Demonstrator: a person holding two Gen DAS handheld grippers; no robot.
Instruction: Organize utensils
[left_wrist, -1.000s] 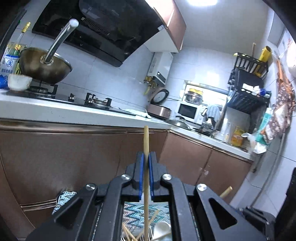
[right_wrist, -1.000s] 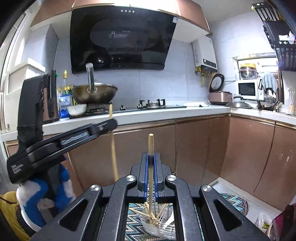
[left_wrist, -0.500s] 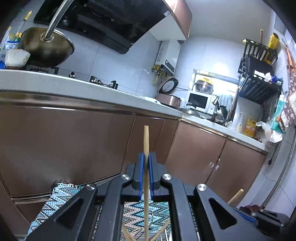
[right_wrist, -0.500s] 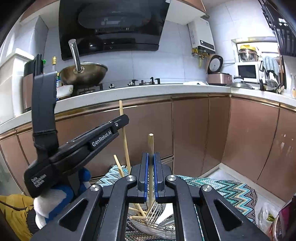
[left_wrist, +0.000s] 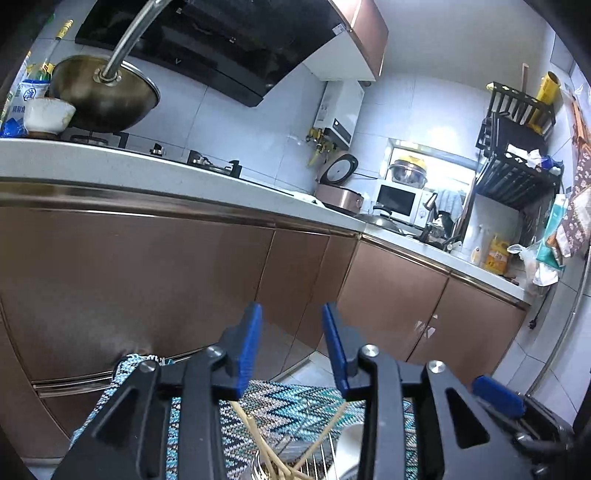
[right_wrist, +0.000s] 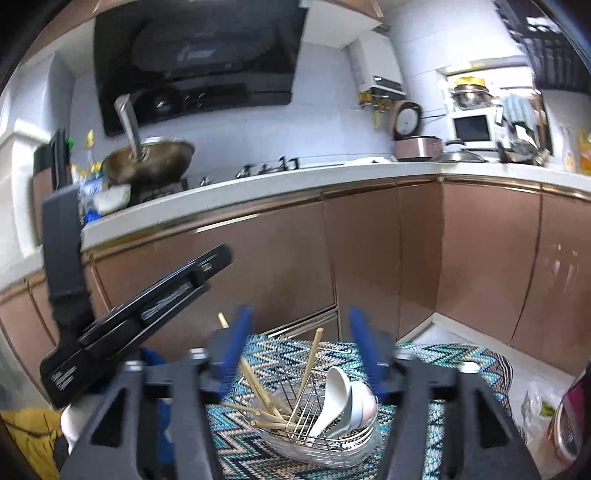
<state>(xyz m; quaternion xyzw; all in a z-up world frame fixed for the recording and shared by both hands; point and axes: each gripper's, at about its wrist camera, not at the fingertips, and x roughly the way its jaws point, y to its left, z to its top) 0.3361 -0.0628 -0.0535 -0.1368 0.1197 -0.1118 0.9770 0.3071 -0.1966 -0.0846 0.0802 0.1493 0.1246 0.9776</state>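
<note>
Right wrist view: right gripper (right_wrist: 301, 345) jaws just spread, released; pale wooden chopsticks (right_wrist: 266, 400) lie below in wire basket (right_wrist: 332, 448), lower centre.

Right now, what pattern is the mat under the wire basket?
The mat is a zigzag chevron weave in teal, blue, black and white. Clearest in the right wrist view.

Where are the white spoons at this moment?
In the right wrist view the white spoons lie at lower centre, in the right part of the wire basket, beside the chopsticks on their left.
</note>
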